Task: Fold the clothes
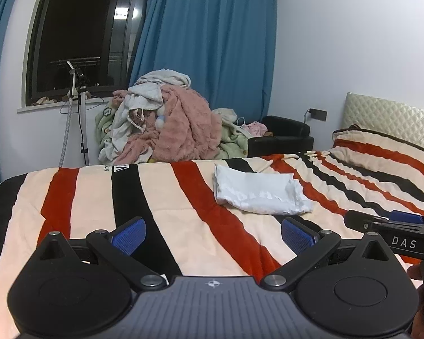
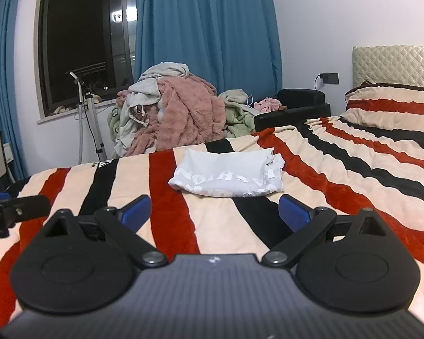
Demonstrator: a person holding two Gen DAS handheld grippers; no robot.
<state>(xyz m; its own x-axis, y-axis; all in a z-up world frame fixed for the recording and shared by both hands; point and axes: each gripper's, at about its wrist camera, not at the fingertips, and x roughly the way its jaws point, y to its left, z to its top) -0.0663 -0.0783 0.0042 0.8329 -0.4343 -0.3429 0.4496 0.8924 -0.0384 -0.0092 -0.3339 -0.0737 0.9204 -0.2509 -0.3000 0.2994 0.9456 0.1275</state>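
- You held the left gripper (image 1: 213,236) with its blue-padded fingers spread wide and nothing between them, low above the bed. I judge you kept it wide because no cloth was in hand at that moment.
- You held the right gripper (image 2: 214,212) in the same way, wide and empty, pointing at the garment. In the left wrist view its black body came in at about 3 o'clock, beside the left one but apart from it.
- The task's thing, a white folded T-shirt with pale printed letters (image 2: 227,173), lay flat on the striped blanket of cream, red and black plush (image 2: 169,203). It was at 12 o'clock from the right gripper and at about 1 o'clock from the left gripper, and neither gripper touched it.
- The shirt looked to me already folded into a compact rectangle, so I judge this piece was nearly finished or finished. Its right end was a bit rumpled and less even than its left end.
- The letters on the shirt were broken by creases and I could not read them.
- A heap of unfolded pink, grey and green fleece laundry (image 1: 166,121) was beyond the far edge of the bed, at 11 o'clock, under the blue curtain (image 1: 212,56). The bed hid its lower part, so I could not tell what it rested on.
- At the lower right edge of the left wrist view a dark shape, maybe your hand, was cut off and too unclear to be sure.
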